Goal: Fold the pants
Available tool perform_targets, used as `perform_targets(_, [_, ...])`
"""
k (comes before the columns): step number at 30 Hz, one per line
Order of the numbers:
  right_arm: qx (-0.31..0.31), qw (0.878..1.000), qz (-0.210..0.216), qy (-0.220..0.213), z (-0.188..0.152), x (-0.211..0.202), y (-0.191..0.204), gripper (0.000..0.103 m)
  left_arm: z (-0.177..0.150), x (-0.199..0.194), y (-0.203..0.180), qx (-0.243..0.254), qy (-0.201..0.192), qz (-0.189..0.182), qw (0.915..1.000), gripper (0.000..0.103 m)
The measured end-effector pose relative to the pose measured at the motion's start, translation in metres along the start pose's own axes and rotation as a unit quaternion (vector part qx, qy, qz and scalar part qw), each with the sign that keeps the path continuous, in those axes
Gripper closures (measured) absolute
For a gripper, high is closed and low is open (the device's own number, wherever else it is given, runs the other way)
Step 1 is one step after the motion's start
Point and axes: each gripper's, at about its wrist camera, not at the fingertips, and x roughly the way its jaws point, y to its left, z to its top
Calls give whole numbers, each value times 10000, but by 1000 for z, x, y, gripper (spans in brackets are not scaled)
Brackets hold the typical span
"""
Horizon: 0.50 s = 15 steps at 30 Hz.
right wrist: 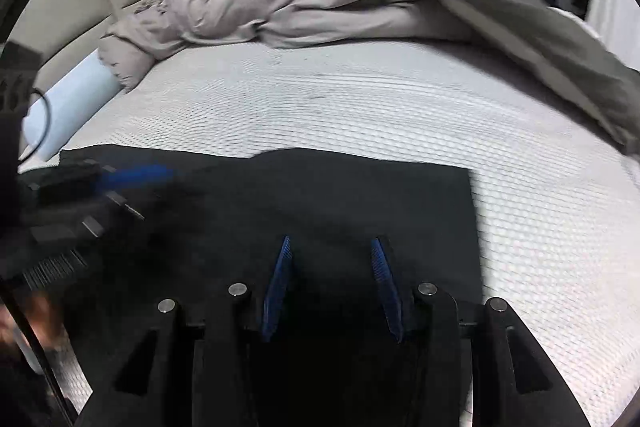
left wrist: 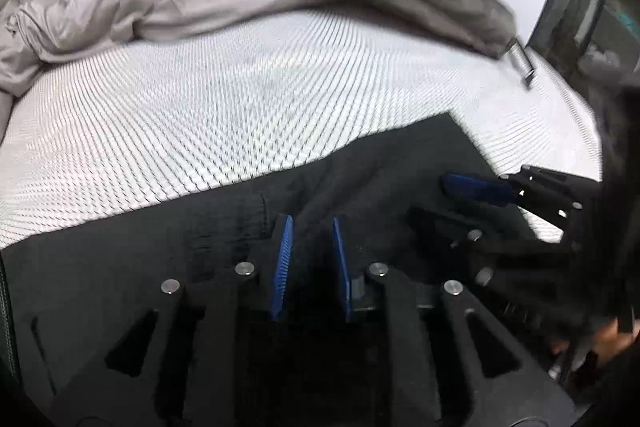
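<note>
Left claw [left wrist: 311, 223] hovers low over the pants [left wrist: 168, 239], blue ribbed pads a narrow gap apart, nothing pinched between them. Right claw [right wrist: 334, 245] stands a little wider, also empty, above the same dark cloth. The pants lie flat and squared near the mattress [right wrist: 360, 107] edge, likely mid-fold. The mattress is white, waffle-textured; a crumpled grey duvet [right wrist: 280, 7] sits pushed well back.

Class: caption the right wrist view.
Right gripper, jaws apart, over black pants lying flat on a white mattress.
</note>
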Motion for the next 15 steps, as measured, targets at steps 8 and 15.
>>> perform_targets(8, [280, 9902, -1333, 313, -6, 19, -44, 60, -2, 19, 16, -348, 111, -370, 9986, 87])
perform_targets(15, [455, 9968, -656, -58, -22, -38, -56, 59, -17, -41, -4, 102, -303, -19, 9995, 81])
